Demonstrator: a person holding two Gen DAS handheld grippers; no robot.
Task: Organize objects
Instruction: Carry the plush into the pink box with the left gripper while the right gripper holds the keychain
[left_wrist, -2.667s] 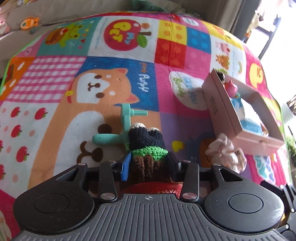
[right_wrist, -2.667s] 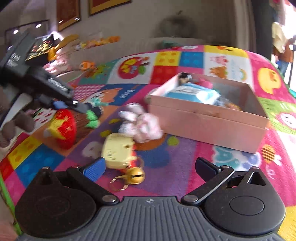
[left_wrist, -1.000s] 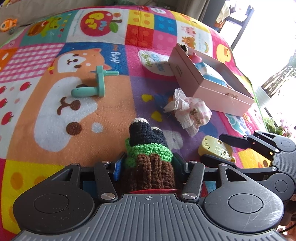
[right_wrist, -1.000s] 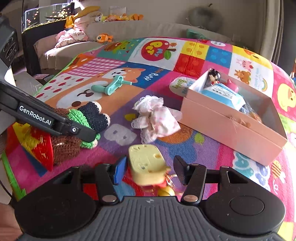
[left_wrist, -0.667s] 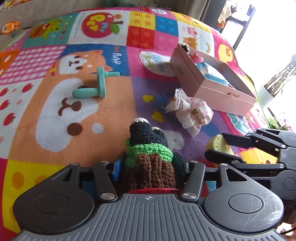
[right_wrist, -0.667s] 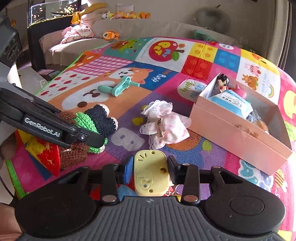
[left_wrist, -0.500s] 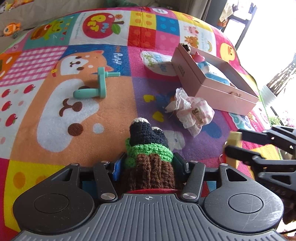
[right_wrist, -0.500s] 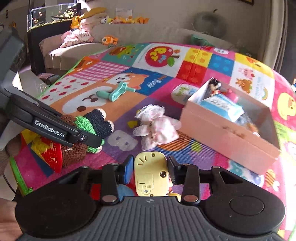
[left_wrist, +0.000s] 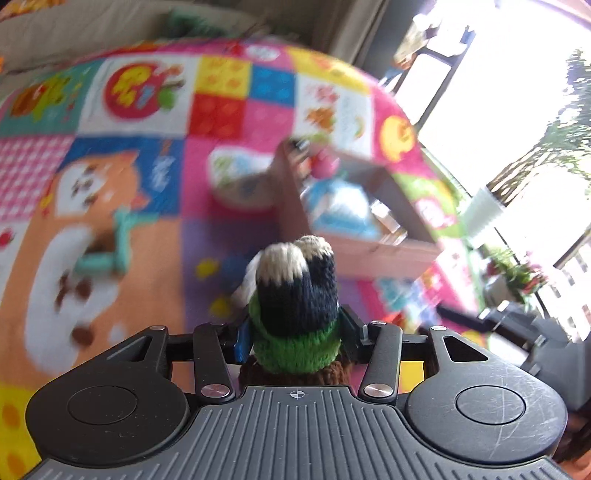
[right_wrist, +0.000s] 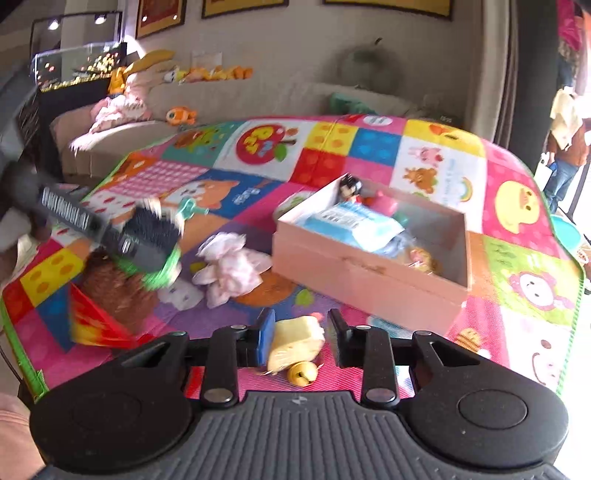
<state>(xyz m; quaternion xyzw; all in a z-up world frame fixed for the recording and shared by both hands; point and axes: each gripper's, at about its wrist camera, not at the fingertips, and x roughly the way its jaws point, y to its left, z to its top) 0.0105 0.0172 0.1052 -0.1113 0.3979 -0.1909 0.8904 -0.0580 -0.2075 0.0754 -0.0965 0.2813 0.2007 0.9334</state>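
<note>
A: What did the left gripper (left_wrist: 293, 334) have?

B: A knitted doll (left_wrist: 295, 295), with a dark top, a green band and a brown body. Its jaws were closing, pads pressed on the doll's sides, and it hung above the play mat (left_wrist: 221, 110). From the right wrist camera the same doll (right_wrist: 147, 254) showed at the left, blurred, with a red and yellow part under it.

A: And the right gripper (right_wrist: 297, 338)?

B: Clamped on a yellow toy (right_wrist: 293, 341), tilted between the pads, with a small gold bell (right_wrist: 303, 373) dangling below it.

A: Where was the box?

B: The pink box (right_wrist: 369, 280) sat on the mat ahead of both grippers, open, with a blue packet (right_wrist: 354, 221) and a small dark-haired figure (right_wrist: 349, 186) inside. A pink frilly cloth (right_wrist: 231, 266) lay just left of it, and a teal toy (left_wrist: 114, 243) lay well apart on the orange dog patch
</note>
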